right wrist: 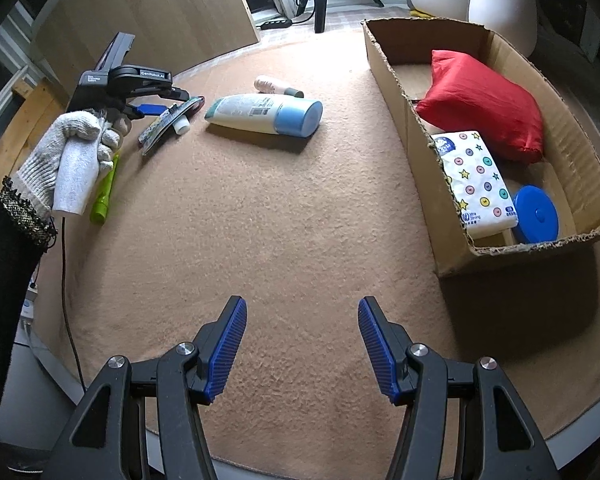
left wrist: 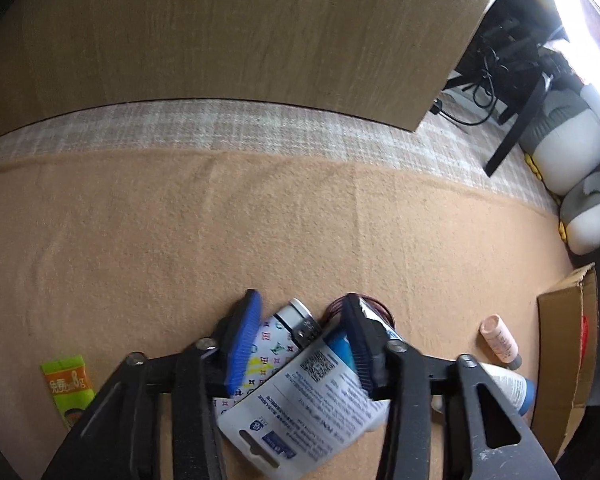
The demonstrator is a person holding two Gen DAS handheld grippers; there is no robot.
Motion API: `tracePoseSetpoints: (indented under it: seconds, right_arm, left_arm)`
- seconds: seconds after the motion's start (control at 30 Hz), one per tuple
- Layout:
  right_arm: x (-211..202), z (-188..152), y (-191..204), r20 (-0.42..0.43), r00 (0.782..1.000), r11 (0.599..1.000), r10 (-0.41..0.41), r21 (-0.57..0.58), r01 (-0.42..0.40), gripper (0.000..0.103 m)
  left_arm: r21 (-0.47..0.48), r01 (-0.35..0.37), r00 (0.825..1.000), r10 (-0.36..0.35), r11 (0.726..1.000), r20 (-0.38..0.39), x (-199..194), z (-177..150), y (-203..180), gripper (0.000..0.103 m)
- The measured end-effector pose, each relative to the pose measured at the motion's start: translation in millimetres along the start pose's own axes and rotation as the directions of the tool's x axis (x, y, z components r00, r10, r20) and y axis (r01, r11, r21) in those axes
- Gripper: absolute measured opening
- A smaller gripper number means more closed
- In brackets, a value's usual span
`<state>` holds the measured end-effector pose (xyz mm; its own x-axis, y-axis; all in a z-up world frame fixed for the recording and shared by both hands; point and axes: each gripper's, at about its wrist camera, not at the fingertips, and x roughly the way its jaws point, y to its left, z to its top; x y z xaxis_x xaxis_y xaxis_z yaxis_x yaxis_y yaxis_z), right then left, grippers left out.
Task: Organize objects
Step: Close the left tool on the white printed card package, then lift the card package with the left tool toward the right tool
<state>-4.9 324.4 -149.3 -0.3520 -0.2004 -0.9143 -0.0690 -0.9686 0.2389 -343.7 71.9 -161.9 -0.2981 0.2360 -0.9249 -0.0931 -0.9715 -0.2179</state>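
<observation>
Left gripper (left wrist: 300, 340) pads pinch white tube (left wrist: 308, 396) w/ patterned pack at 6 o'clock; we'd lift both steadily toward box (right wrist: 480, 248). Right gripper (right wrist: 300, 344) half open, empty.

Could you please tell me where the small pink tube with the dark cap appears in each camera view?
Left wrist view: the small pink tube with the dark cap lies at lower right, just left of the brown cardboard box.
Right wrist view: the tube lies at upper centre, behind the bottle.
Shared landmark: the white lotion bottle with the blue cap, lying beside the tube.
</observation>
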Motion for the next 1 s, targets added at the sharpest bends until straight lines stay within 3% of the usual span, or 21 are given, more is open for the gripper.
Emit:
tracePoseSetpoints:
  seconds: [0.07,0.33,0.7,0.73,0.83,1.0]
  right_arm:
    - [0.5,0.8,0.5,0.000,1.000,1.000,0.001,-0.002,-0.001,0.054]
    - [2.6,5.6,6.2,-0.002,1.000,1.000,0.012,-0.021,-0.012,0.054]
    - [3.2,13.7,18.3,0.012,0.999,0.998,0.043,-0.055,-0.042,0.054]
    - [3.3,14.7,18.9,0.013,0.999,0.997,0.045,-0.057,-0.044,0.054]
    - [3.7,16.7,20.7,0.016,0.999,0.997,0.051,-0.063,-0.050,0.054]
    - [3.2,17.8,23.8,0.020,0.998,0.996,0.063,-0.070,-0.061,0.054]
  left_arm:
    - [0.030,-0.015,1.000,0.015,0.999,0.004,-0.2,-5.2,-5.2,0.028]
    - [0.106,0.003,1.000,-0.003,0.994,0.002,-5.5,-41.4,-28.3,0.026]
    - [0.132,0.111,0.994,-0.107,0.985,-0.031,-24.7,-100.8,-40.5,0.027]
    - [0.120,0.134,0.991,-0.132,0.984,-0.025,-31.3,-104.7,-39.1,0.028]
    - [0.097,0.128,0.991,-0.132,0.987,0.034,-53.6,-108.1,-28.4,0.046]
    - [0.016,0.097,0.993,-0.098,0.995,0.069,-69.2,-104.5,8.4,0.046]
